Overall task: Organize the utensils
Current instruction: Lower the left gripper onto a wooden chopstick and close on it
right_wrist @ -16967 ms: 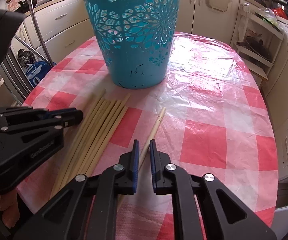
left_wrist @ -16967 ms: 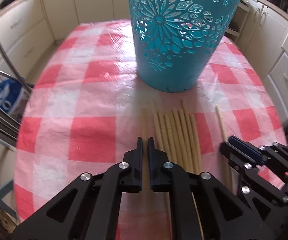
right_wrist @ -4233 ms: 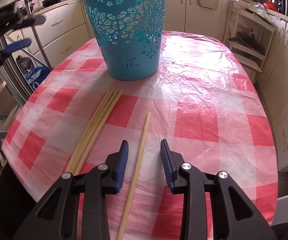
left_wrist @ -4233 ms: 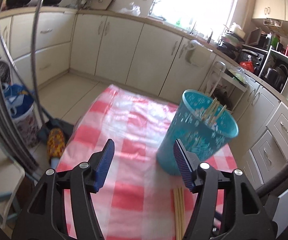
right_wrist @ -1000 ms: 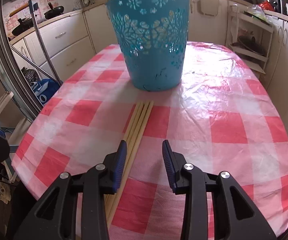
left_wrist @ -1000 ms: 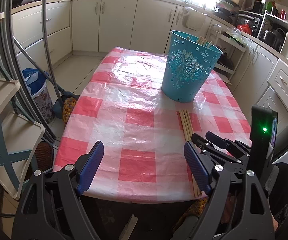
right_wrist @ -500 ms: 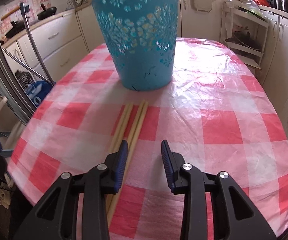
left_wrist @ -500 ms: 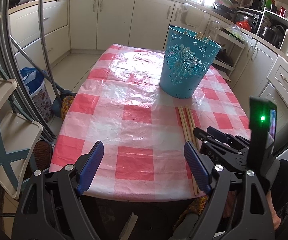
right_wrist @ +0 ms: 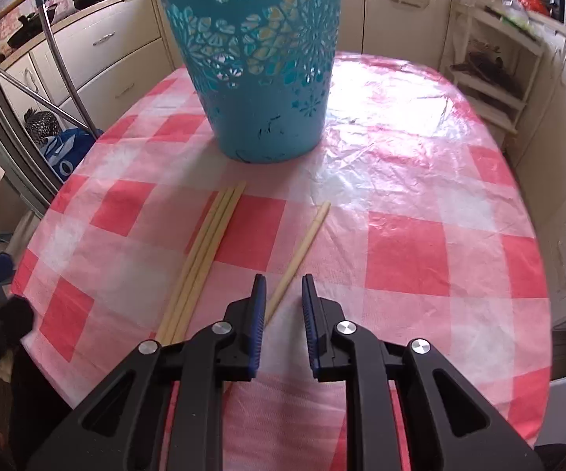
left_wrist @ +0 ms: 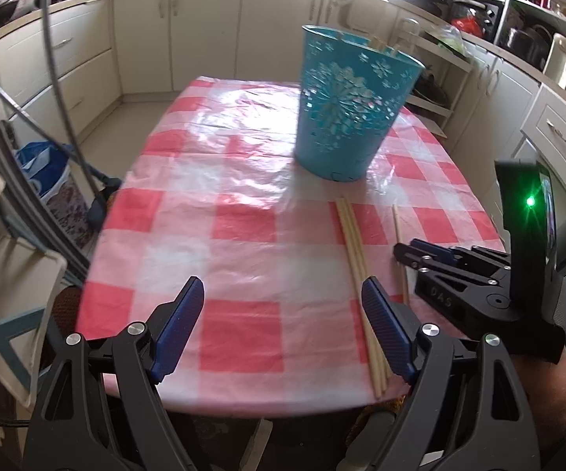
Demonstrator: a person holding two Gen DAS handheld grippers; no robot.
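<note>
From the left wrist view, the left gripper (left_wrist: pixel 283 314) hangs wide open and empty over the table's near edge, apparently waiting its turn; three chopsticks (left_wrist: pixel 355 251) lie just beside its right jaw.

From the right wrist view, the right gripper (right_wrist: pixel 281 306) is closing narrowly around the single chopstick (right_wrist: pixel 302 243), which runs between the jaws, not yet pinched, pointing at the blue basket (right_wrist: pixel 259 78).

**Hidden ends, cropped rims**

The single chopstick (right_wrist: pixel 300 253) runs back between the closing jaws of the right gripper (right_wrist: pixel 281 306), its near end lost under the left jaw. The bundle (right_wrist: pixel 200 259) left of those jaws vanishes beneath the gripper body. Ahead, the basket (right_wrist: pixel 259 78) loses its rim to the top edge. In the left view, sticks inside the basket (left_wrist: pixel 345 117) are too small to count.
</note>
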